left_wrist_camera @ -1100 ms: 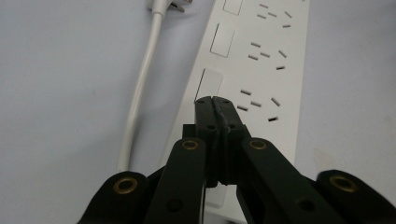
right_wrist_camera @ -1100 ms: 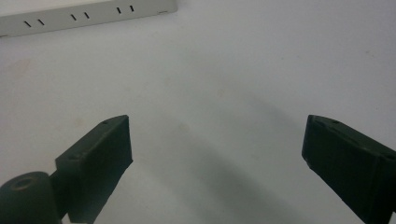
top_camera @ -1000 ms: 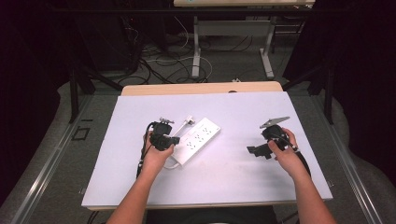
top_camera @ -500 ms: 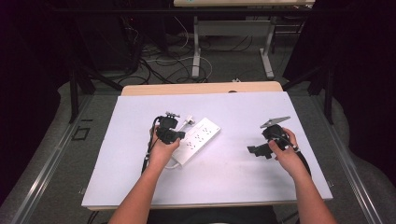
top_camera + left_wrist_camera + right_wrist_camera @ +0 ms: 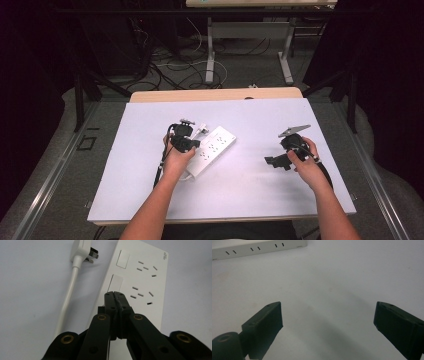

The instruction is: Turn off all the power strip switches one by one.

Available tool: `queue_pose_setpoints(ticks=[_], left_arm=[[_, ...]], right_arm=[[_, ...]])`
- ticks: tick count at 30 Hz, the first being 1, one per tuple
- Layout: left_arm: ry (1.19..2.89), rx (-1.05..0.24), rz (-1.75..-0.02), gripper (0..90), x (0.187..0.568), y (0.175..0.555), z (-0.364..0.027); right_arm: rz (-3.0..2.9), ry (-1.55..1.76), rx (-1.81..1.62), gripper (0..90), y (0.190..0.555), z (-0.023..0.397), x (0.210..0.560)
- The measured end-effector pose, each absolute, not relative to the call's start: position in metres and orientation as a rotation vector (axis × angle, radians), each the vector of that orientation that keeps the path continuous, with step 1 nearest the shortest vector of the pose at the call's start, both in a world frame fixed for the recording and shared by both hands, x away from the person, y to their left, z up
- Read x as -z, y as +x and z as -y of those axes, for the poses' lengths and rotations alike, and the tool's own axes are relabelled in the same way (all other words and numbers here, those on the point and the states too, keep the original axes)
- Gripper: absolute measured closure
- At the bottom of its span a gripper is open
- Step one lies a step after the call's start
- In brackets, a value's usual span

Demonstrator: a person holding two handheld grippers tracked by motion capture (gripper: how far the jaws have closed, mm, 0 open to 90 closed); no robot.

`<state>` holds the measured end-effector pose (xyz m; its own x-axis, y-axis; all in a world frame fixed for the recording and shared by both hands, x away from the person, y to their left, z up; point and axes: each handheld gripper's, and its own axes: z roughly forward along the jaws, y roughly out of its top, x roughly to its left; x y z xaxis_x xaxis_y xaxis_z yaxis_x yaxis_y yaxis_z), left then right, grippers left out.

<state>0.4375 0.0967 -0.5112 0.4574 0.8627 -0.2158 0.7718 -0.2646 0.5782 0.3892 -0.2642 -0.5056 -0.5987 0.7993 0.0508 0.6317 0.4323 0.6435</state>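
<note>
Left claw [image 5: 115, 293] pressed shut over power strip [image 5: 140, 282] — right claw [image 5: 328, 322] agape

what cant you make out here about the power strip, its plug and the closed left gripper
- Left gripper: whether its shut tips touch the power strip or hover; the jaws hide the contact spot.
- Near end of the power strip: hidden behind the gripper, left gripper view.
- Plug: top cut off by the frame edge.
- Brand lettering: too small.

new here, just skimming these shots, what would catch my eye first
The white power strip lies left of centre on the pale table, its white plug resting unplugged beside its far end. The left claw is shut, its tips over one of the strip's rocker switches. The right claw hangs open over bare tabletop well to the right, holding nothing.
</note>
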Motion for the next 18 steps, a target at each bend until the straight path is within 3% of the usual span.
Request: queue_pose_setpoints(ticks=[18], left_arm=[[2.086, -0.173, -1.381, 90.0, 0.5204, 0.4432, -0.0933]], right_arm=[[-2.424, 1.23, -0.924, 7.9, 0.3896, 0.2653, 0.5057]])
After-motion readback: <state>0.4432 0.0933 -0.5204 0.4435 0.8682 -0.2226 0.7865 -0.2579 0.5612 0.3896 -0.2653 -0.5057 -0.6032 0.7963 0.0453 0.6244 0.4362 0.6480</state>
